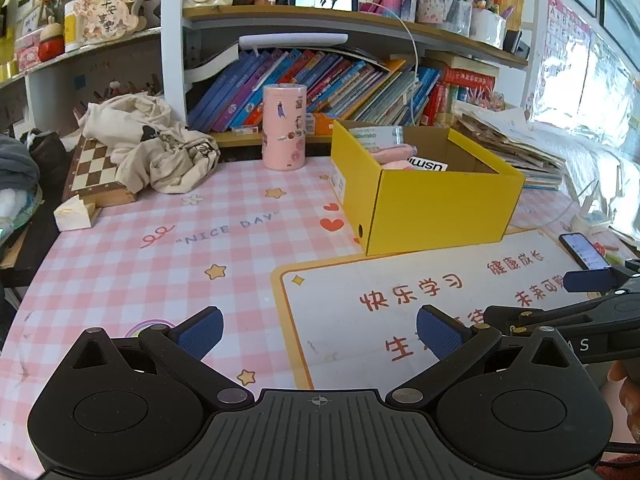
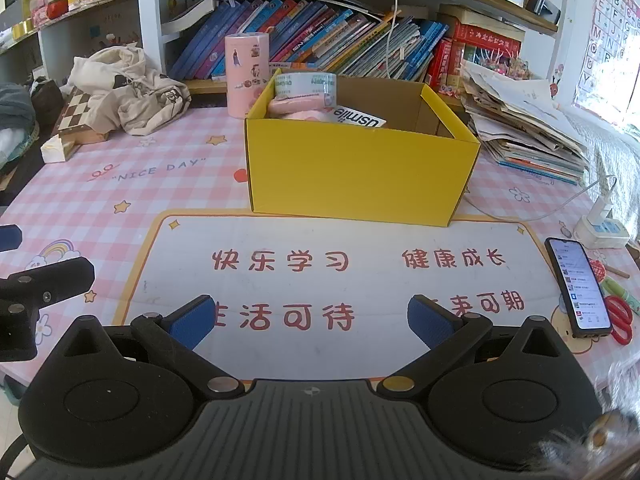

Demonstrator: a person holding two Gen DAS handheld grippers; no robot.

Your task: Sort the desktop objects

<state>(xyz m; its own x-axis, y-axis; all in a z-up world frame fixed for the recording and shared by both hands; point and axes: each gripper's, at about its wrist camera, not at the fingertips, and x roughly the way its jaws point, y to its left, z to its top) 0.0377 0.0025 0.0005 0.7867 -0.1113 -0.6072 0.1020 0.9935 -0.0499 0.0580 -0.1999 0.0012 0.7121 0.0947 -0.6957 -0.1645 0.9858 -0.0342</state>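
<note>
While both tools gape wide and hold nothing, the yellow box [image 2: 362,172] sits mid-counter.
Inside it lie a tape roll [image 2: 306,84], pink items and a white packet.

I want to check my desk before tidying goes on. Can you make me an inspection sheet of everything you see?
Surface: pink checked cloth with a white mat on top.
Job's things: yellow box holding tape and pink items.
Clutter: phone, red scissors, pink tin, chessboard under a cloth bag, paper pile.
Grippers: left hand-held gripper and right hand-held gripper both open, empty.
Cables: white cable to a power strip.
Surroundings: full bookshelves.
</note>
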